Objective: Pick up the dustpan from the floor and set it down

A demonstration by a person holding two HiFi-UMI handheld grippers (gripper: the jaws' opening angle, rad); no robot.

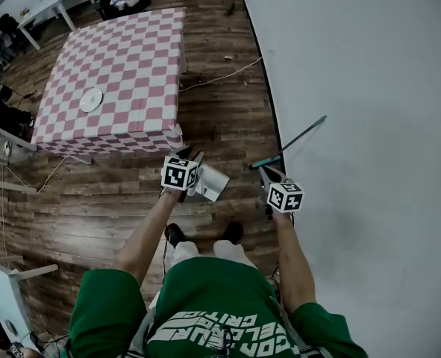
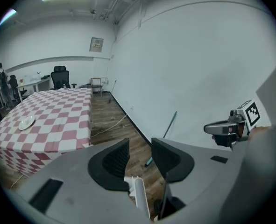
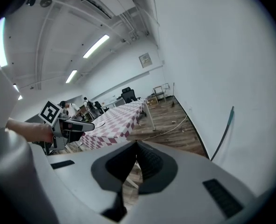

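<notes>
Along the right side of the head view the white wall [image 1: 369, 88] took the most space. The wooden floor [image 1: 116, 200] filled the left and the middle, and a table [image 1: 123, 58] with a red and white checked cloth stood in the upper left. A long thin stick [image 1: 295, 138] with a teal end was beside the wall, right of the centre, and neither tool touched it.

The dustpan [image 1: 214, 183] was at the centre of the head view, white, just beside the marker cube of the left tool, and it seemed to be off the floor. In the left gripper view the left gripper [image 2: 140, 146] had its jaws rather wide apart, and the white handle [image 2: 138, 195] of the dustpan sat deep between them, at their root; I judged that it was held there. The right gripper [image 3: 136, 144] had its jaws closed until the tips met, with nothing visible between them.

I judged that the pick-up was done and the carrying step was in hand. The next move called for choosing a free place, lowering the dustpan slowly until it rested flat, and only then opening the left jaws wider, well apart from the stick.
</notes>
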